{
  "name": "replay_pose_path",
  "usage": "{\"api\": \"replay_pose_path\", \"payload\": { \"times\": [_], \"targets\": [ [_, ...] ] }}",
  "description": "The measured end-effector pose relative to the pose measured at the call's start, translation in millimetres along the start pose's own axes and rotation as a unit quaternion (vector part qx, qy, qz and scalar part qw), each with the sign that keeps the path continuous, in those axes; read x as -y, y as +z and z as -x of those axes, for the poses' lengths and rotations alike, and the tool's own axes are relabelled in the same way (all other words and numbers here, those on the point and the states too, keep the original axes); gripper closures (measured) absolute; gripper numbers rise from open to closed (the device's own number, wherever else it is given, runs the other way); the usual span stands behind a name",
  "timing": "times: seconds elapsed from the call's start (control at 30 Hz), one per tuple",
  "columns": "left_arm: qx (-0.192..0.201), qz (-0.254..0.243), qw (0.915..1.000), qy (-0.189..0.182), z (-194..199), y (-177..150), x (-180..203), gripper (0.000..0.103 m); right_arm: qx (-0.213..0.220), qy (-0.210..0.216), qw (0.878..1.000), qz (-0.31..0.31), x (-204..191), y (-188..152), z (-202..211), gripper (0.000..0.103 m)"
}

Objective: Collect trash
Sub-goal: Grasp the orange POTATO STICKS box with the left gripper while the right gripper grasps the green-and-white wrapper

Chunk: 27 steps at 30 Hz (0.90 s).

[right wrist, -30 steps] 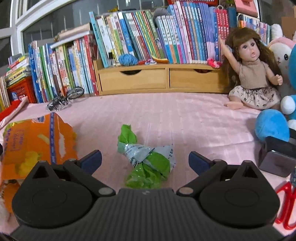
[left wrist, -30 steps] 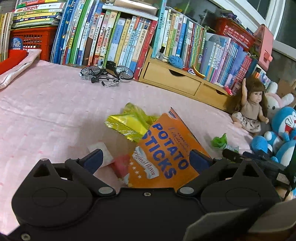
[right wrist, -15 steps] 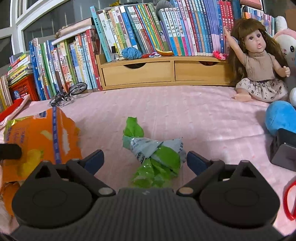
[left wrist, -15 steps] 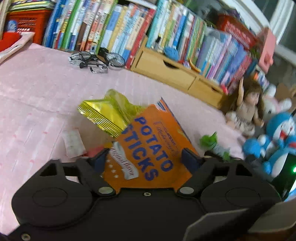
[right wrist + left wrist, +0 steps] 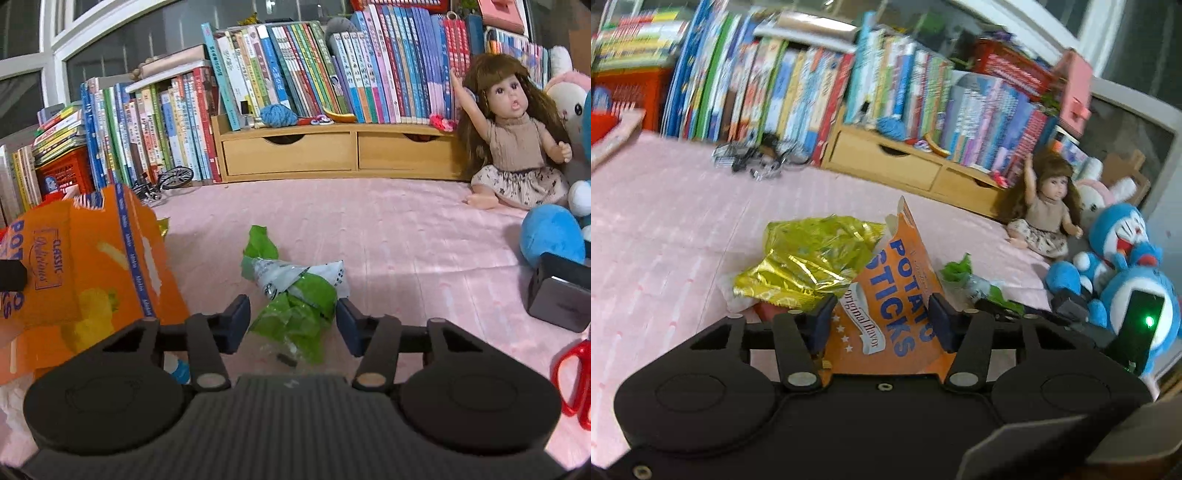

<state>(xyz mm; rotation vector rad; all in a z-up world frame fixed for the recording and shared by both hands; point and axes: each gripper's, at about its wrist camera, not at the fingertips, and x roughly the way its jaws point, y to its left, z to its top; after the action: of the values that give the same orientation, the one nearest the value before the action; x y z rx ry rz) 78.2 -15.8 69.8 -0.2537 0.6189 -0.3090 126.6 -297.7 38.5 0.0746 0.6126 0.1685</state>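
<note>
An orange potato sticks bag (image 5: 897,295) stands buckled upward between the pads of my left gripper (image 5: 881,323), whose closing jaws press on both its sides. A crumpled gold wrapper (image 5: 809,258) lies right behind it, with a white paper scrap (image 5: 733,295) at its left. The same orange bag (image 5: 92,273) fills the left of the right wrist view. A twisted green wrapper (image 5: 295,295) lies on the pink cover between the fingers of my right gripper (image 5: 291,321). Those jaws are closing, their pads just at its sides without squeezing it.
Rows of books and a wooden drawer box (image 5: 340,151) line the back. A toy bicycle (image 5: 166,181) stands at back left. A doll (image 5: 517,147) and blue plush toys (image 5: 1123,251) sit at the right, with a black box (image 5: 557,299) and red scissors (image 5: 572,376) nearby.
Both grippers' jaws have narrowed. The left one closed onto the orange bag, which folded upward and rose a little. The right fingers drew in beside the green wrapper, which lies unmoved.
</note>
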Motion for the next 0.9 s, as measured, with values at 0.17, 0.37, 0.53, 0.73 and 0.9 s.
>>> {"api": "replay_pose_path", "payload": {
  "times": [0.17, 0.37, 0.53, 0.73, 0.9],
  "targets": [
    [0.002, -0.055, 0.9984, -0.013, 5.3, -9.4, 23.6, 0.060, 0.003, 0.002, 1.000, 0.001, -3.1, -3.7, 5.0, 0.049],
    [-0.008, -0.050, 0.9984, -0.026, 0.0, -17.8, 33.1, 0.058, 0.008, 0.015, 1.000, 0.015, -12.1, -9.0, 13.1, 0.054],
    [-0.005, -0.067, 0.9970, -0.038, -1.4, -19.7, 43.6, 0.053, 0.013, 0.028, 0.999, 0.036, -21.7, -12.4, 18.2, 0.058],
    [0.009, -0.095, 0.9948, -0.035, 2.2, -21.6, 56.8, 0.082, 0.044, 0.029, 0.997, 0.049, -29.1, -15.0, 30.7, 0.065],
    [0.049, -0.139, 0.9877, -0.052, 17.7, -27.0, 71.4, 0.094, 0.061, 0.026, 0.997, 0.048, -27.5, -15.4, 42.5, 0.067]
  ]
}}
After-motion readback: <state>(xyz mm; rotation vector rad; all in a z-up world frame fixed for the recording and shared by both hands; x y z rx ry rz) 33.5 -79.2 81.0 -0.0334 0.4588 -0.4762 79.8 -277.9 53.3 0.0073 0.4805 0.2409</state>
